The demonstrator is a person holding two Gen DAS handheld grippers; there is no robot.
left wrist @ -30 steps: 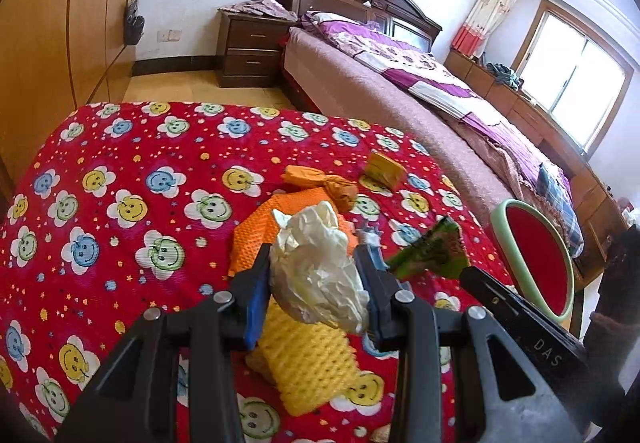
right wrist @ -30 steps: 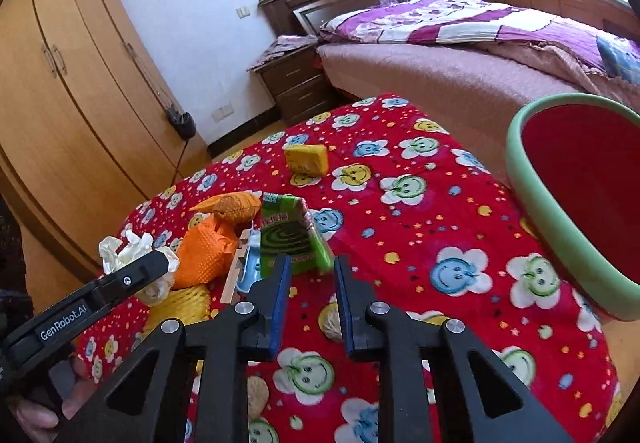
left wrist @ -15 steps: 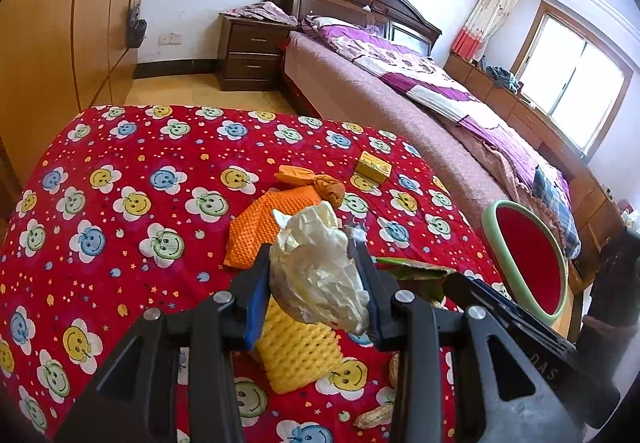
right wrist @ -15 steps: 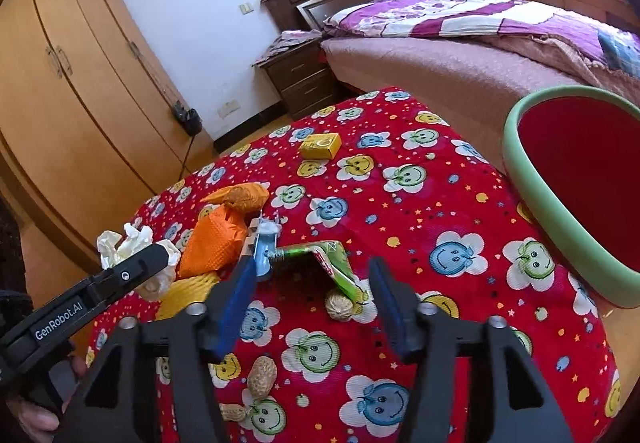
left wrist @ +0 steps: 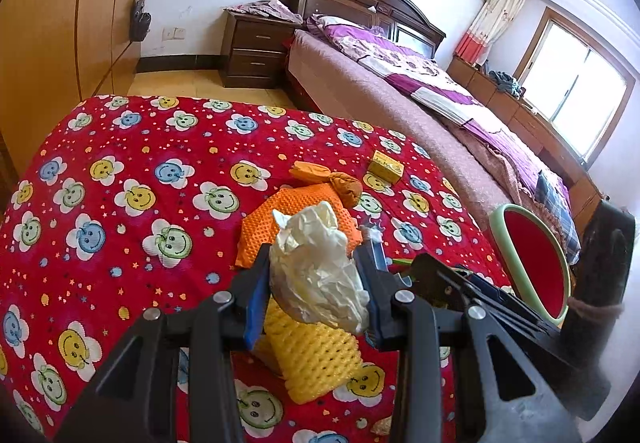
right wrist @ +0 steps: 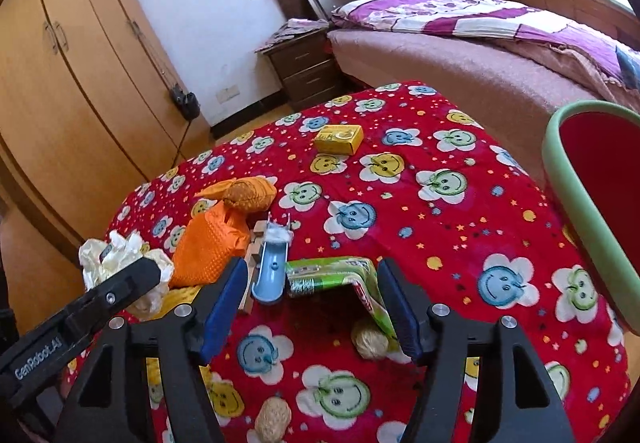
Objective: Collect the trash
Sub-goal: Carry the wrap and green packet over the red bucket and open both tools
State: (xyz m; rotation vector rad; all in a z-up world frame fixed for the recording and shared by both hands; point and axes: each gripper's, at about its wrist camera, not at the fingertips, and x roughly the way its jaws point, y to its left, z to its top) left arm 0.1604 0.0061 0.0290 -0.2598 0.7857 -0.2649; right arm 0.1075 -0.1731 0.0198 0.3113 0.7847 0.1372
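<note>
Over the table's near edge, the left gripper [left wrist: 316,295] clamps a crumpled tissue wad [left wrist: 316,279]; loosely gripped, it could slip. Rightward, the right gripper [right wrist: 312,299], its jaws just opened wide, straddles the green wrapper [right wrist: 340,275]; closing may catch the blue clip [right wrist: 272,275] beside it, short of the red bin [right wrist: 592,211].

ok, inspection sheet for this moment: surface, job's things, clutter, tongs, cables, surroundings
Surface: red smiley-print cloth over the table.
Job's things: crumpled tissue; green wrapper; orange net; yellow net; yellow box; red bin at the table's edge.
Clutter: peanuts; blue clip.
Tongs: left tongs clamp the tissue; right tongs just opened, straddling the wrapper.
Cables: nothing seen.
Surroundings: bed, nightstand, wardrobe.
</note>
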